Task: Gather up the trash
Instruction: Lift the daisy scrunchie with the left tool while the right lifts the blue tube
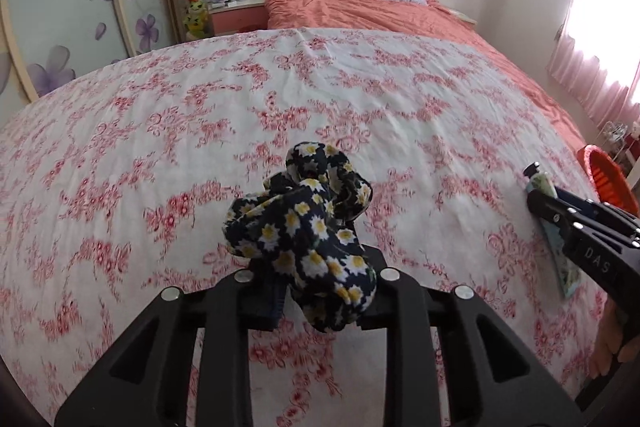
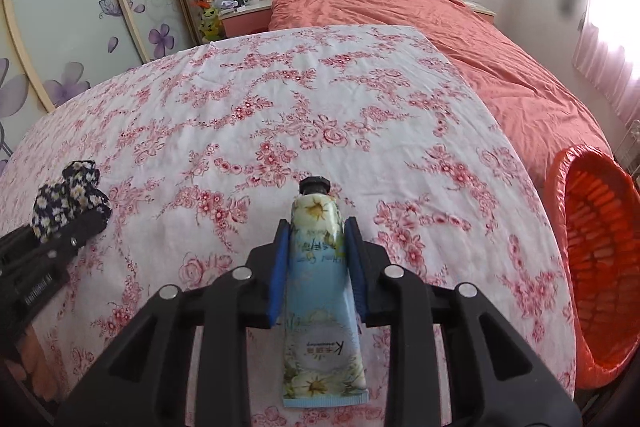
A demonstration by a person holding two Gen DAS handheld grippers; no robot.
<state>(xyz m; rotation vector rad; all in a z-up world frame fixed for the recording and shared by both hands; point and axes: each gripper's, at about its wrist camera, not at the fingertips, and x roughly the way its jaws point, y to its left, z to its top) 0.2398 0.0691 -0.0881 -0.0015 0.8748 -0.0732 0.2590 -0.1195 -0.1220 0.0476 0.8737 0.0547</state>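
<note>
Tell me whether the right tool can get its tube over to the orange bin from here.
Probably yes. The right tool grips the tube, and the orange bin stands open at the bed's right edge, with only bare bedspread between them.

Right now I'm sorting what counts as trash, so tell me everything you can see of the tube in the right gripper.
The tube is a soft squeeze tube, pale blue with yellow flower prints and a black screw cap pointing away from the camera, its flat crimped end nearest. The right gripper clamps its upper body between blue pads, holding it above the floral sheet.
</note>
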